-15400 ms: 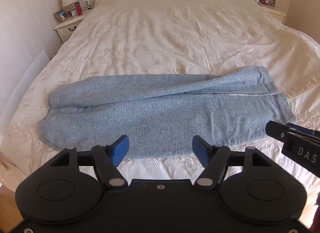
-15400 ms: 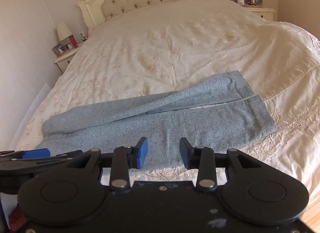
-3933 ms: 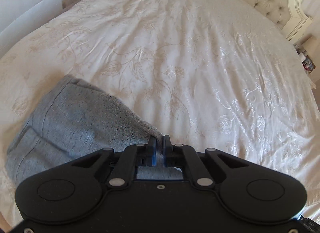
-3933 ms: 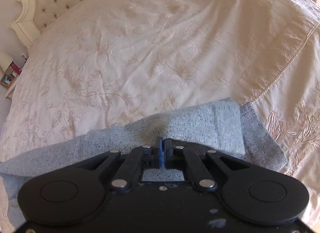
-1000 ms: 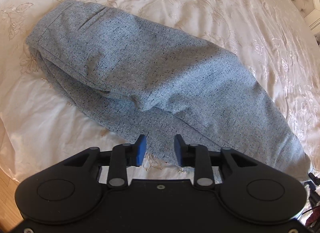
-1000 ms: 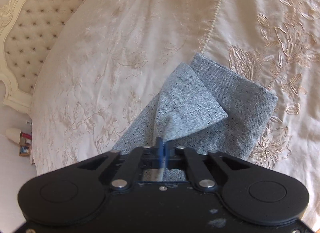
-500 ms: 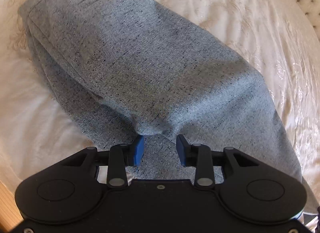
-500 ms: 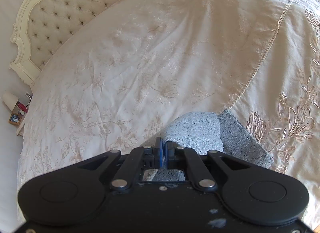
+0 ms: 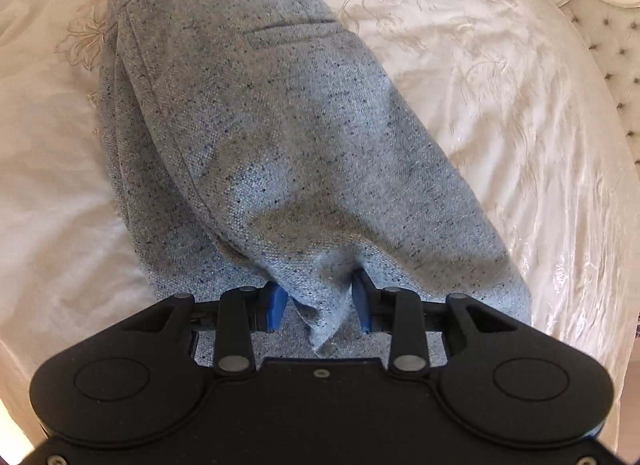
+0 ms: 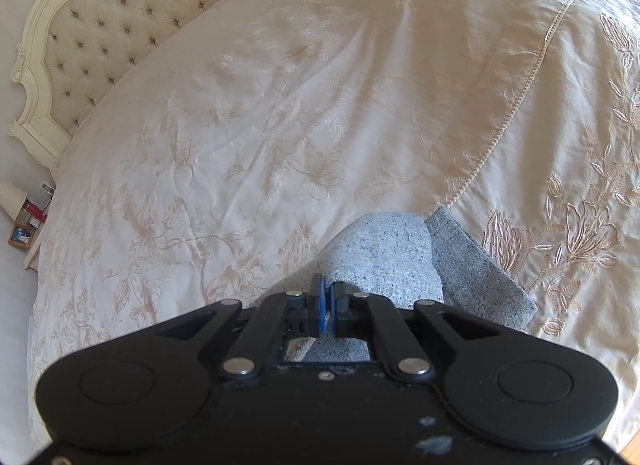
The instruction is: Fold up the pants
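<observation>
**Pants on bed, both grippers at the cloth**

Surface: a bed (image 10: 320, 113) covered by a cream bedspread (image 9: 500, 77) with floral embroidery and a corded seam running down its right side in the right wrist view. A tufted, button-studded headboard (image 10: 120, 25) in a carved cream frame stands at 10 o'clock in that view; its corner shows again at 2 o'clock in the left wrist view. A nightstand edge with a lamp (image 10: 12, 199), a red item and a small framed picture (image 10: 20, 235) sits at 9 o'clock in the right wrist view. Small clutter at 12 o'clock, too small to identify. A strip of wood floor shows at the lower right corner.

Pants (image 9: 280, 137): grey-blue speckled knit, lying on the bedspread, filling the centre of the left wrist view from 11 o'clock down to the gripper. A welt pocket and a stitched waistband edge show at the far end. Cloth is bunched and doubled, not flat.

Left gripper (image 9: 318, 305): jaws closing, with a raised fold of the pants between the blue pads (image 9: 276, 303); whether the pads already press the fold cannot be told.

Right gripper (image 10: 327, 303): clenched on a layer of the pants (image 10: 384, 261), which rises in a curled fold over the lower layer lying at 4 o'clock.
</observation>
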A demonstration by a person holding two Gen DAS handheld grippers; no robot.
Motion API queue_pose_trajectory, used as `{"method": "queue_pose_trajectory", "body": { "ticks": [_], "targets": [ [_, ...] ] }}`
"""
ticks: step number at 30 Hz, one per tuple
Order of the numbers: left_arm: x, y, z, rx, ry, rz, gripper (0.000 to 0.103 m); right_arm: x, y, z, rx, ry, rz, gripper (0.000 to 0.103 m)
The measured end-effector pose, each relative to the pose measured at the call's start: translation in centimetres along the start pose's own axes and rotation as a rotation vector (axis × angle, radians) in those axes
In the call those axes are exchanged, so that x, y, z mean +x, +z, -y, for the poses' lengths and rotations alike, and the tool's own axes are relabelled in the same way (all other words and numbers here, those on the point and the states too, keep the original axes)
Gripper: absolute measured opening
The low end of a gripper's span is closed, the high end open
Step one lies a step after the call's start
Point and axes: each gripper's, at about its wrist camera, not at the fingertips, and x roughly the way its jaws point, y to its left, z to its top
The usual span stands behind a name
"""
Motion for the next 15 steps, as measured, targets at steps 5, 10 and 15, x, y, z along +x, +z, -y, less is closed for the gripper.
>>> {"method": "queue_pose_trajectory", "body": {
  "ticks": [5,10,15],
  "targets": [
    [-1.1,1.6,1.7,0.042,0.017,-0.041,0.010,0.6,0.8,-0.6,-0.057,-0.014,-0.013,0.004],
    [-6.1,4.3,5.0,0.149,-0.099,-0.005,0.008,-1.7,3.4,-2.3,-0.168,0.011,0.068,0.004],
    [-10.5,4.6,5.4,0.270,-0.126,0.023,0.008,-4.5,1.7,-0.4,-0.155,0.015,0.078,0.004]
  ]
}}
